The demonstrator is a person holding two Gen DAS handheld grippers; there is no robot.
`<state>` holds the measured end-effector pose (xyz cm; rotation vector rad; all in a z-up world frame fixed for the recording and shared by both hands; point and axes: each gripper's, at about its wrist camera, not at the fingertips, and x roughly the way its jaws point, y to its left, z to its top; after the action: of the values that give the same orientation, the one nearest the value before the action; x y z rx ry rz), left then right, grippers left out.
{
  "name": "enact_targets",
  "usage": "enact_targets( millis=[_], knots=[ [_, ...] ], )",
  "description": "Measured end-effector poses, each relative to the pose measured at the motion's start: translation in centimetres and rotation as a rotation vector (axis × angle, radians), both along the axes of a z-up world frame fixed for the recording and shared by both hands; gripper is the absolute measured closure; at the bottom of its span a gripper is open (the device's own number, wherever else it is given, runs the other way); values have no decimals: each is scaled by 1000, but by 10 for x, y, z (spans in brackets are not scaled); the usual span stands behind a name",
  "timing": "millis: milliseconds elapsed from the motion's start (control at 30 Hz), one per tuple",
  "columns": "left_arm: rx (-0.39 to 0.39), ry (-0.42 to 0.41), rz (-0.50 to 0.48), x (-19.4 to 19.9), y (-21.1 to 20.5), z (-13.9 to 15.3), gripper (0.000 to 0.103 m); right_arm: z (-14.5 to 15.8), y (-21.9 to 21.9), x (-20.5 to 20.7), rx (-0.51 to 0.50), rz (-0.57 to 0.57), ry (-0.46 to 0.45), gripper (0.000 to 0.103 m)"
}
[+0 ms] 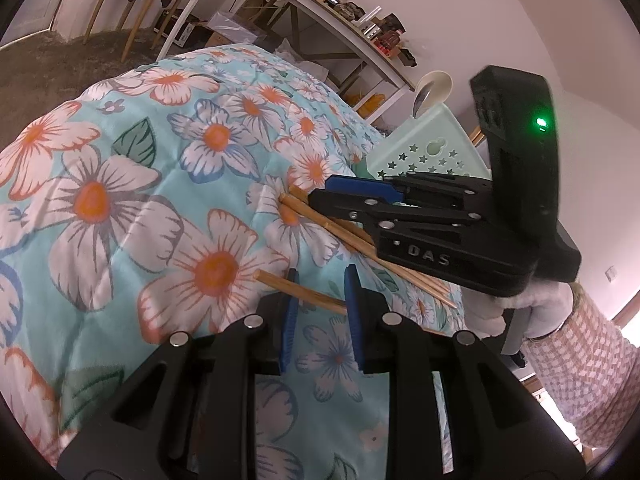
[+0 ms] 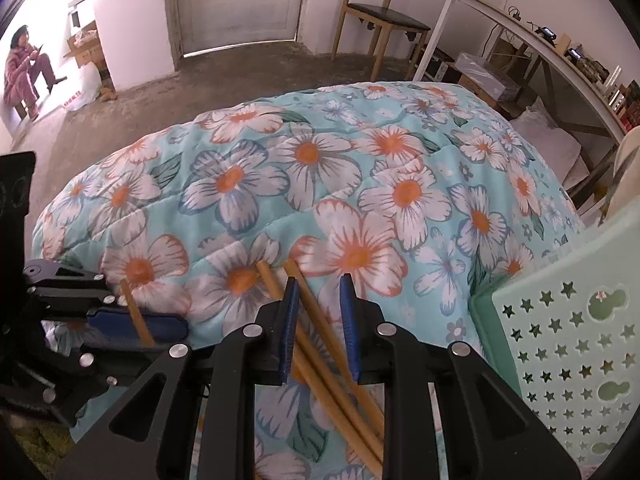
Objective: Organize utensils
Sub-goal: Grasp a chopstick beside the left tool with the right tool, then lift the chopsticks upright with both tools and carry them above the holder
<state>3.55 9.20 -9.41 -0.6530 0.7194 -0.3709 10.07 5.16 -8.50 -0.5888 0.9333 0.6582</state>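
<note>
Several wooden chopsticks lie on a floral quilt [image 1: 120, 200]. My left gripper [image 1: 320, 280] is open, with one chopstick [image 1: 304, 292] lying across between its blue pads. My right gripper [image 2: 319, 286] is open over a bundle of chopsticks [image 2: 320, 344] that runs between its fingers; it also shows in the left wrist view [image 1: 352, 192]. My left gripper shows in the right wrist view [image 2: 136, 326] around the single chopstick [image 2: 136, 312]. A mint green utensil holder with star holes [image 2: 568, 360] stands at the right, also in the left wrist view [image 1: 432, 148], holding a spoon [image 1: 430, 92].
The quilt [image 2: 320, 168] covers a rounded bed. A white desk with shelves [image 2: 560, 64] stands behind, a wooden chair [image 2: 380, 12] near a door. A person sits far left [image 2: 24, 68]. Bare concrete floor lies beyond the bed.
</note>
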Motion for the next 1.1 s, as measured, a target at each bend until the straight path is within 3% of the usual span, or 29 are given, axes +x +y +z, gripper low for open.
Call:
enact_targets(
  millis=[167,300,400,500,700,833,1100],
  knots=[
    [3,1,3,2,-1,0,80,-8,7,7,-9,8,5,82],
    [3,2,4,2,-1,0,80,-7,7,7,17,2,-1,89],
    [4,6,7,4,-1,0,80,0,4,5,59,-15,-24,97],
    [7,10,11,5,-1,0,80,20,-6,4,122,-57,-74,97],
    [26,15,28,4,-3,5,80,85,-61,-16,310,-208,-226,97],
    [67,-24,45,0,-3,19,82,122,-116,-48,447,-342,-337,97],
    [209,-195,62,-11,-13,74,86,137,-191,-106,629,-559,-455,97]
  ],
)
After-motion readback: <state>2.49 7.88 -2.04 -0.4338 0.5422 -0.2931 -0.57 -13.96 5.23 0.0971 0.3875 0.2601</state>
